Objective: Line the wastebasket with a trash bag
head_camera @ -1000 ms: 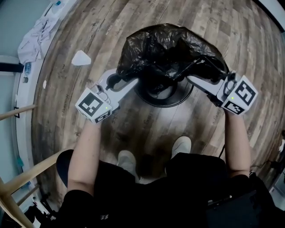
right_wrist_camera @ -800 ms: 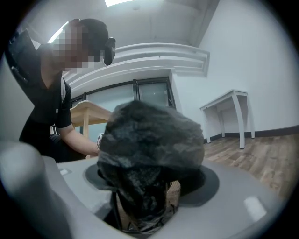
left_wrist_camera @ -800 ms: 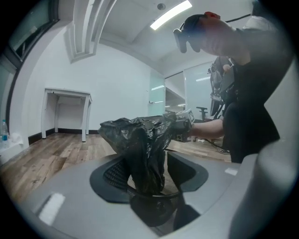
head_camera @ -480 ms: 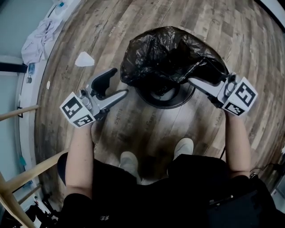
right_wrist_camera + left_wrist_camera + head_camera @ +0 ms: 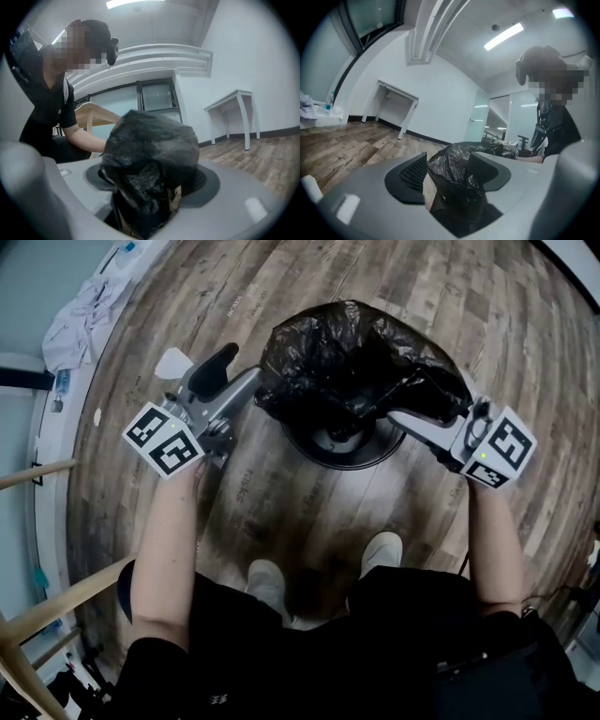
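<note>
Regrip: crinkled black plastic trash bag (image 5: 356,352) clamped in right gripper (image 5: 403,413), loose between parted, just-closing jaws of left gripper (image 5: 239,371); next, pinch, stretch over round dark wastebasket (image 5: 309,454).

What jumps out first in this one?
A crumpled black trash bag sits heaped over the round wastebasket mid-floor in the head view. The right tool is clamped on its right edge; the left tool, jaws apart and just now closing, straddles its left edge.
</note>
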Available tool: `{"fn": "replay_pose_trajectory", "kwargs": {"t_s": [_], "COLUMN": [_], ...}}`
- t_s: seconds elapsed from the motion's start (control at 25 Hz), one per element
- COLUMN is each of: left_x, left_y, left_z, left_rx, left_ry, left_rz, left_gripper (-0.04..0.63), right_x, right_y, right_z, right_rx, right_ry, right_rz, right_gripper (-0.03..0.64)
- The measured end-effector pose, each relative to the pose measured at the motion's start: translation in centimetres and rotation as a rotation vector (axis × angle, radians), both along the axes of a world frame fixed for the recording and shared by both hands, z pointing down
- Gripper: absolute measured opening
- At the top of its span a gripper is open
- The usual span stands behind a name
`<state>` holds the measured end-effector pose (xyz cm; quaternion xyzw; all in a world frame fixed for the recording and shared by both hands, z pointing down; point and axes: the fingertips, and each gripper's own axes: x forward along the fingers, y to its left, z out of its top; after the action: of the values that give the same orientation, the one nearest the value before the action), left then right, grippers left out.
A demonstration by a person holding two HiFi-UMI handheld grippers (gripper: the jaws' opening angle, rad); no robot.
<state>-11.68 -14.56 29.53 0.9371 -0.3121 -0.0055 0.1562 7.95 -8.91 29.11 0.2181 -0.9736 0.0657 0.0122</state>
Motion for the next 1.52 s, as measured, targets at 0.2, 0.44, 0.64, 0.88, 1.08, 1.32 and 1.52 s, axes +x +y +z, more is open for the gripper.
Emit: {"fn": "replay_pose_trajectory", "kwargs": {"t_s": [0.2,0.44,0.64,0.88,1.08,1.32,1.52], "left_x": [1.5,1.6,1.9,2.4,2.3,2.2,2.6], "left_y": [-0.3,-1.1,-1.6,-1.5,-1.5,-0.2,0.3], "left_z": [2.5,5.2,6.8,4.3,2.9,1.4,-0.2], "left_rx": [-0.020,-0.081,-0.035,0.010,0.046,0.100,0.145], "left_ry": [-0.083,-0.133,-0.222,-0.164,-0.147,-0.154,-0.133], "left_rz": [0.020,0.001,0.057,0.123,0.122,0.151,0.167], "left_gripper": [0.285,0.217,0.008,0.006,0.006,0.008,0.008], "right_x": [-0.2,-0.2,-0.4,0.6,2.8,7.9,11.6], "right_y": [0.3,0.7,1.0,1.4,1.2,1.7,-0.4], "right_z": [-0.2,0.4,0.3,0.9,1.3,1.0,-4.1], "right_rx": [0.009,0.011,0.017,-0.016,-0.058,-0.116,-0.048], "right_ry": [-0.001,-0.001,-0.003,0.024,0.057,-0.002,-0.096], "right_rz": [-0.009,-0.023,-0.032,-0.008,0.021,0.068,0.142], "right_gripper": [0.353,0.353,0.353,0.353,0.353,0.353,0.353]}}
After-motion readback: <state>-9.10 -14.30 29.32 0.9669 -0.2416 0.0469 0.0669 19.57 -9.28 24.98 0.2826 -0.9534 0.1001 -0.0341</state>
